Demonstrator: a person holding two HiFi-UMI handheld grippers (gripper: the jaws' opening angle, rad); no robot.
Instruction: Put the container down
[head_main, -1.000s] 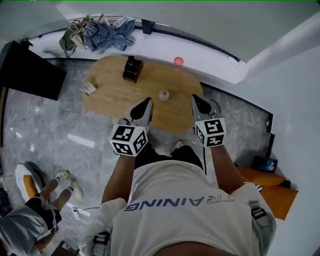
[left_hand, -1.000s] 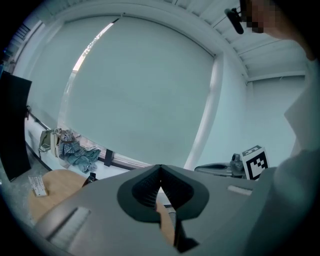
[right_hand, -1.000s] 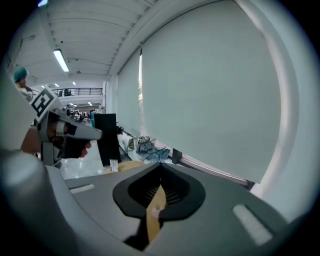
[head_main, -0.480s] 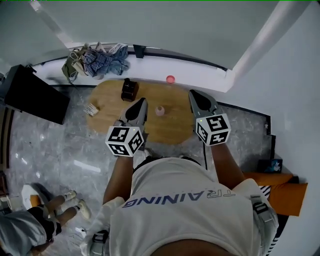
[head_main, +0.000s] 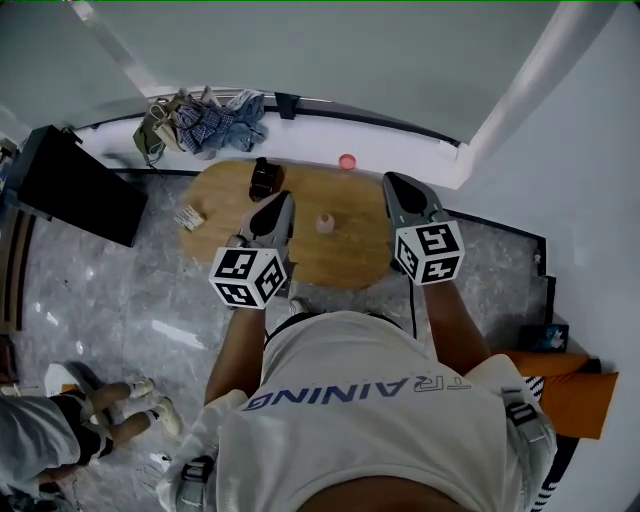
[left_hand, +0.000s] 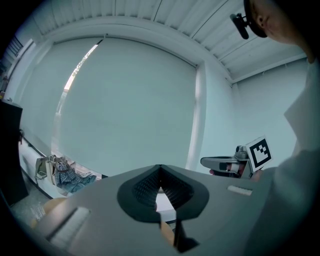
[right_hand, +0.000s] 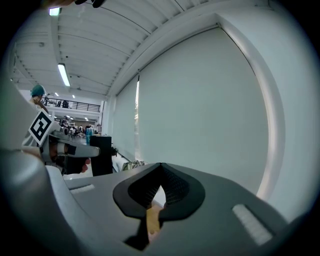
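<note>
left gripper (head_main: 282, 198): held up over the near-left part of the table; jaws clenched tip to tip, nothing between them; its own view (left_hand: 160, 170) looks at a pale blind and the wall.
right gripper (head_main: 392, 181): held up over the right end of the table; jaws clenched, nothing grasped; its own view (right_hand: 161, 169) shows only the pale wall past the pads.
table (head_main: 355, 245): oval wooden top, long side parallel to a white ledge (head_main: 420, 160).
dark container (head_main: 263, 178): stands on the table at the far edge, toward the left end; free of both grippers (in the head view the left gripper's tip lies just beside it).
small pink cup (head_main: 325, 223): upright near the table's centre, between the two grippers in the head view, touching neither.
packet (head_main: 190, 216): flat, at the left end of the table.
red disc (head_main: 347, 161): on the ledge, just beyond the table's far edge.
clothes (head_main: 205, 122): bundled on the ledge, past the far-left corner.
black cabinet (head_main: 75, 185): on the floor, left of the table.
</note>
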